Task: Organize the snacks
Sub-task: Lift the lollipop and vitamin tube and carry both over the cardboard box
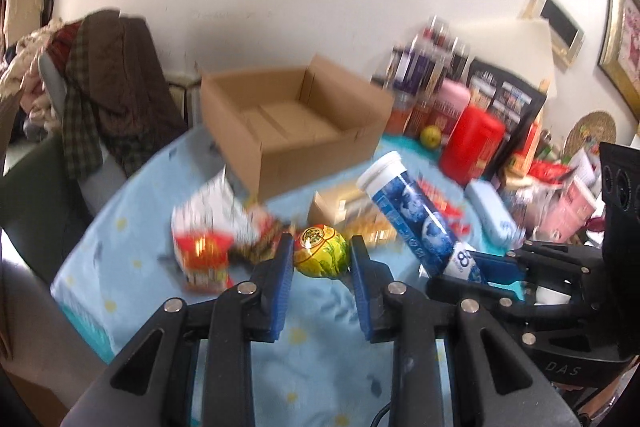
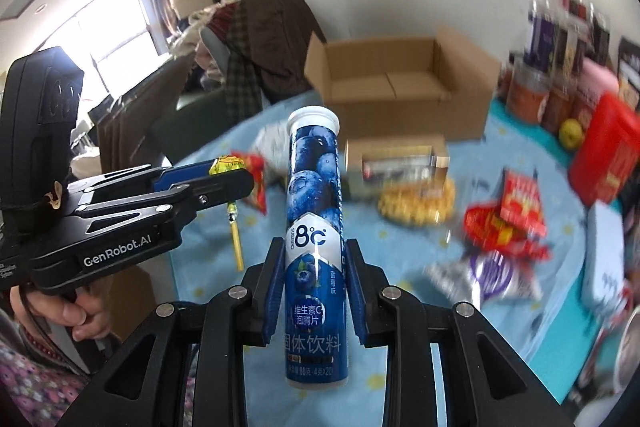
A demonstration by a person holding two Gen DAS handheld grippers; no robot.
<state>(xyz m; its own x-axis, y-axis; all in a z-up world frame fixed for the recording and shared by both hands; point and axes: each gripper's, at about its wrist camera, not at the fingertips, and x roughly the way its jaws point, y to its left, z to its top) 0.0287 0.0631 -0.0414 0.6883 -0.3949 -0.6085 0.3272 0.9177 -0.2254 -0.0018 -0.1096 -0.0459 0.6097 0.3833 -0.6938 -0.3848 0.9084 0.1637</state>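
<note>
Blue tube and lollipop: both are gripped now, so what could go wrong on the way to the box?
1. The right gripper holds the blue tube near its lower end, so the long top may tip or slip.
2. The left gripper pinches only the round lollipop; its foil head might pop out.
3. The two grippers are close together; they could collide over the cardboard box.

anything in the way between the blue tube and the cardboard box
Nothing visible blocks it. The blue tube is held up off the table in the right gripper; the small carton lying before the cardboard box sits low, and the box is open on top.
</note>
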